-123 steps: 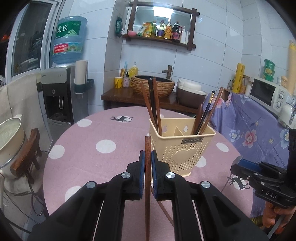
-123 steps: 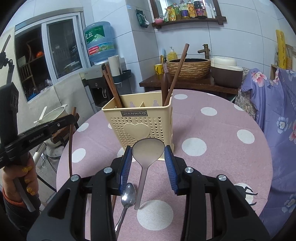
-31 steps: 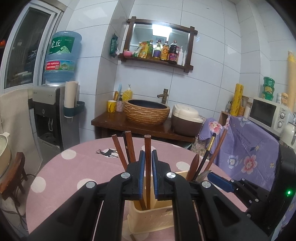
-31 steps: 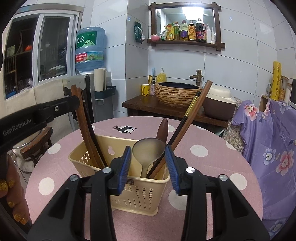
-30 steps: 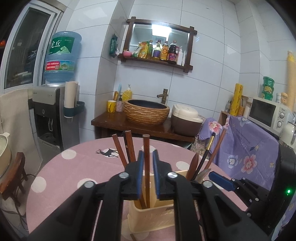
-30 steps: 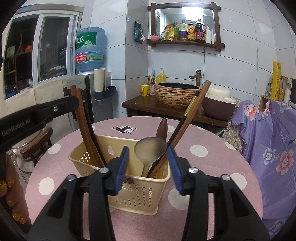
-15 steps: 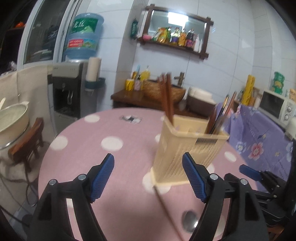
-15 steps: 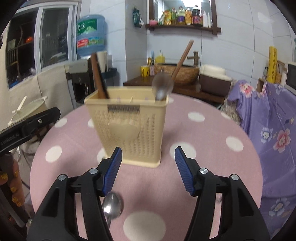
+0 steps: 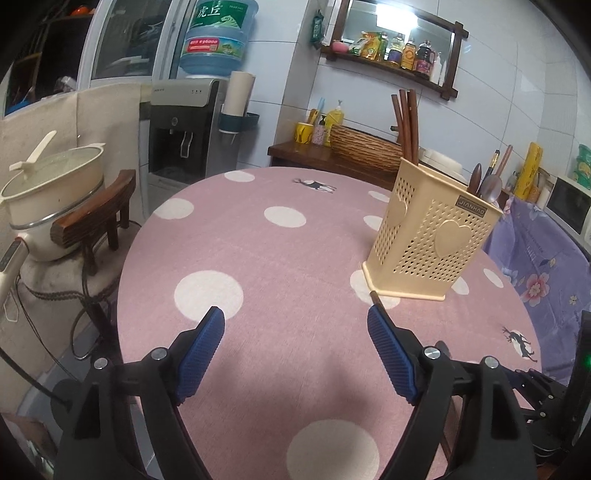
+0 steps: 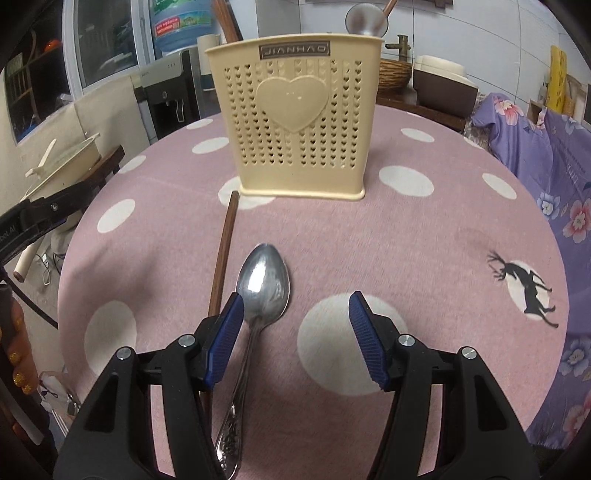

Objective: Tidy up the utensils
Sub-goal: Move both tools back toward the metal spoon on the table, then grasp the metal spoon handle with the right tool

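Observation:
A cream perforated utensil holder [image 9: 432, 240] [image 10: 295, 122] stands on the pink dotted table. Brown chopsticks [image 9: 406, 125] rise from its far compartment, and a pale spoon [image 10: 367, 20] with darker utensils from another. A metal spoon [image 10: 264, 284] lies flat on the cloth, and its handle runs under my right gripper's left finger. A wooden chopstick [image 10: 223, 251] [image 9: 375, 295] lies beside it, with its tip near the holder's base. My right gripper [image 10: 297, 339] hangs open low over the table, with the spoon's bowl by its left pad. My left gripper [image 9: 295, 350] is opening wide, with nothing between its jaws.
The round table's edge [image 9: 129, 258] curves close on the left, with a pot on a stool [image 9: 51, 192] and a water dispenser [image 9: 184, 129] beyond it. A purple flowered cloth [image 10: 554, 155] covers furniture on the right. A hand [image 10: 14, 350] holds the left gripper's handle.
Both grippers let go of their utensils in the holder, the left a chopstick and the right the pale spoon. Both opened, pulled back and sank toward the table.

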{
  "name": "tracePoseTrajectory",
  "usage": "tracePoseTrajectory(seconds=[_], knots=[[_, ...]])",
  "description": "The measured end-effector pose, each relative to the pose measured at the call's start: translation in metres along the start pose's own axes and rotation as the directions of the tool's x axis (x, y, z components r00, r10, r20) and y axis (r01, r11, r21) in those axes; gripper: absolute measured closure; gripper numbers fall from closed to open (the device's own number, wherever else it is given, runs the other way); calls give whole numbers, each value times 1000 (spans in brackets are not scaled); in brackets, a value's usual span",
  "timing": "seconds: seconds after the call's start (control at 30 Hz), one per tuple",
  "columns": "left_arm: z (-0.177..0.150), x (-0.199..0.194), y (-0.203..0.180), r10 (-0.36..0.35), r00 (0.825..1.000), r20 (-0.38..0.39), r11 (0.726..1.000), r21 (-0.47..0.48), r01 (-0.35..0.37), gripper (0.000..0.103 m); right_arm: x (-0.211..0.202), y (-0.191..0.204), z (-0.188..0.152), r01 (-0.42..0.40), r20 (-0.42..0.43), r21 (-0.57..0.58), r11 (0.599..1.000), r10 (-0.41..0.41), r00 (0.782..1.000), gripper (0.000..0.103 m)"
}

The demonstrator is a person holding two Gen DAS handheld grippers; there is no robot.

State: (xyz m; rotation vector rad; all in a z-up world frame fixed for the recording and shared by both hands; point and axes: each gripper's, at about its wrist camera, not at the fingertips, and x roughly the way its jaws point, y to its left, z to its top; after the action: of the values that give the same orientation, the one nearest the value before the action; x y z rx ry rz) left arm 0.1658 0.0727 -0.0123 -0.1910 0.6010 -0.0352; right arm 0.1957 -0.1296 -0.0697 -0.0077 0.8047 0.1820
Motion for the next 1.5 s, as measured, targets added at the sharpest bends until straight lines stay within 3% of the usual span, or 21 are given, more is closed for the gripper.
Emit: tracePoseTrajectory(seconds=[0.27,0.53,0.63,0.7,0.83,0.97,1.0,1.03,1.1,1.5], knots=[[-6,-2,5,-17,1000,-9,1000,-10,17,24,0,10,-17,28,-38,-49,998,-30,999,47],[-9,-3,-1,-41,999,-13,999,-7,41,24,-4,5,-18,38,-22,-41,998,-39,999,87],[-10,-4,-4,-43,999,-15,999,-1,43,24,-4,-4,-18,43,-16,-27,999,-44,999,96],[-10,-4,-5,-42,999,-16,999,0,42,24,-5,-14,-18,56,-8,-6,998,-56,998,97],[-11,-3,-8,-42,999,-18,999,3,42,23,-6,-35,-17,83,-6,32,996,-83,997,96],[-12,-1,-12,-49,998,-28,999,5,49,23,-5,-43,-16,37,-6,51,998,-37,999,94],[-12,-1,-13,-51,998,-30,999,6,52,23,-5,-45,-15,18,-6,53,998,-18,1000,83],[-13,-1,-14,-53,998,-31,999,7,53,23,-5,-46,-14,10,-2,57,998,-10,1000,63],[-13,-1,-15,-51,998,-32,999,10,51,22,-6,-48,-10,-4,16,70,998,3,1000,52],[-14,1,-16,-42,998,-43,999,15,43,21,24,-40,18,48,-57,19,999,-47,997,52]])
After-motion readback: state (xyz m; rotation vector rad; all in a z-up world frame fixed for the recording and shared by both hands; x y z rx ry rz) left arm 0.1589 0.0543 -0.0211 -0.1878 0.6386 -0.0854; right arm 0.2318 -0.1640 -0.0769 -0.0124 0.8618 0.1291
